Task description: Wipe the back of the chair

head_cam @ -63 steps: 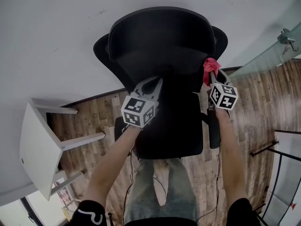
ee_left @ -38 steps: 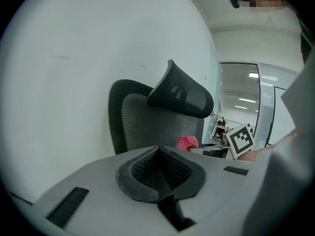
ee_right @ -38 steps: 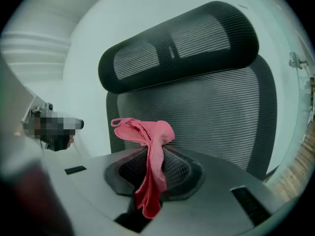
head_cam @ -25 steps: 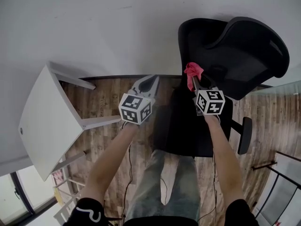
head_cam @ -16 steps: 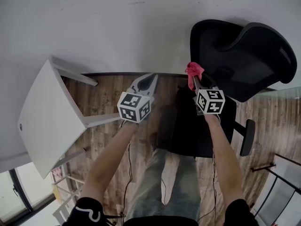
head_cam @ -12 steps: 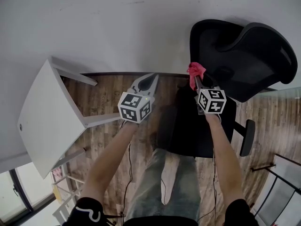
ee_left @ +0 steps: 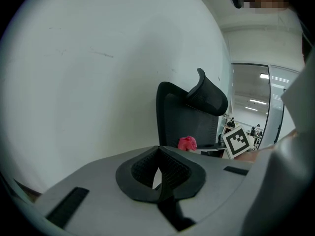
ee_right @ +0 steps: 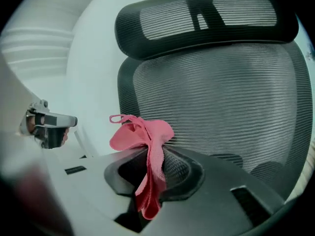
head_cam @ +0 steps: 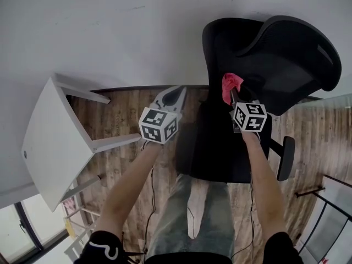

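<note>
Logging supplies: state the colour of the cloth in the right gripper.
Pink cloth; right gripper view shows it best.

**Chair** [head_cam: 264,54]: black throughout, its back a fine mesh of horizontal ribs.
**Cloth** [ee_right: 142,134]: plain pink-red.
**Your left gripper** [head_cam: 177,91] and **right gripper** [head_cam: 231,94]: pale grey bodies, black textured pads [ee_right: 182,168], white cubes [head_cam: 159,125] printed with black square markers.
**Floor** [head_cam: 126,114]: brown wood planks with streaked grain.
**Wall** [head_cam: 110,32]: plain white.
**Stool** [head_cam: 47,142]: white.
</note>
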`<state>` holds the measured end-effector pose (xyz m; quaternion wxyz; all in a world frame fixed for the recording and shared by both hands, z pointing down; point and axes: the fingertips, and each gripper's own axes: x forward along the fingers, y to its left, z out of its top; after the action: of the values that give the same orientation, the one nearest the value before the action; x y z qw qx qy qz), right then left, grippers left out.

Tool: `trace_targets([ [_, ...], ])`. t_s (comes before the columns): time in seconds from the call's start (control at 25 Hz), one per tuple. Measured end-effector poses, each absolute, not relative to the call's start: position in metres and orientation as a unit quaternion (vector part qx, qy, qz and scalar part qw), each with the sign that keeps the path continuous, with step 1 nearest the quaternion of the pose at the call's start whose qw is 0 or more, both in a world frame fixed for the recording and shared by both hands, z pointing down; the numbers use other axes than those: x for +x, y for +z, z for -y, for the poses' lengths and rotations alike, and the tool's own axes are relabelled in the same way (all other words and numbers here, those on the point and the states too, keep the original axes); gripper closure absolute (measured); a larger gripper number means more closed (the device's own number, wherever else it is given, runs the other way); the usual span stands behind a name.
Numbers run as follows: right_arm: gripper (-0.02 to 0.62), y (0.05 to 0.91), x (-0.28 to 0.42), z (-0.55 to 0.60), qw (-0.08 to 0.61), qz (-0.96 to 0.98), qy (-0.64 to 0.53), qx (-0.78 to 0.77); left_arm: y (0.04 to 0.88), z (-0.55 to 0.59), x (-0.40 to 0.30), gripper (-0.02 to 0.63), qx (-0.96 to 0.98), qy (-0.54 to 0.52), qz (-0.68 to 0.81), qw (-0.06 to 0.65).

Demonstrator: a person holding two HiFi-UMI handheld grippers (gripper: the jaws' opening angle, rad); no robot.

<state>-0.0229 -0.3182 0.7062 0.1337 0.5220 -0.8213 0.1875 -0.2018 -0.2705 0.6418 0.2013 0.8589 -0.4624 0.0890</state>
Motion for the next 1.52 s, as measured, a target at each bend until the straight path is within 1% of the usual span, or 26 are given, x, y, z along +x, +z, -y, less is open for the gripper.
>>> trace_targets([
  [0.4, 0.511, 0.703, 0.058, 0.317, 0.126, 0.811, 0.190, 0.539, 0.639, 0.277, -0.124, 0.586, 0.870, 0.099, 0.442, 0.197],
  [1.0, 0.511, 0.698, 0.206, 0.306, 0.116, 0.777, 0.195, 0.587, 0.636, 0.279, 0.003, 0.585, 0.890, 0.106, 0.401, 0.190],
  [1.2, 0.511, 0.698, 0.253, 0.300, 0.111, 0.758, 0.198, 0.612, 0.638, 0.277, 0.033, 0.586, 0.896, 0.114, 0.385, 0.189],
  [1.52, 0.511, 0.700, 0.323, 0.286, 0.101, 0.710, 0.215, 0.663, 0.635, 0.274, 0.063, 0.584, 0.902, 0.113, 0.372, 0.189],
])
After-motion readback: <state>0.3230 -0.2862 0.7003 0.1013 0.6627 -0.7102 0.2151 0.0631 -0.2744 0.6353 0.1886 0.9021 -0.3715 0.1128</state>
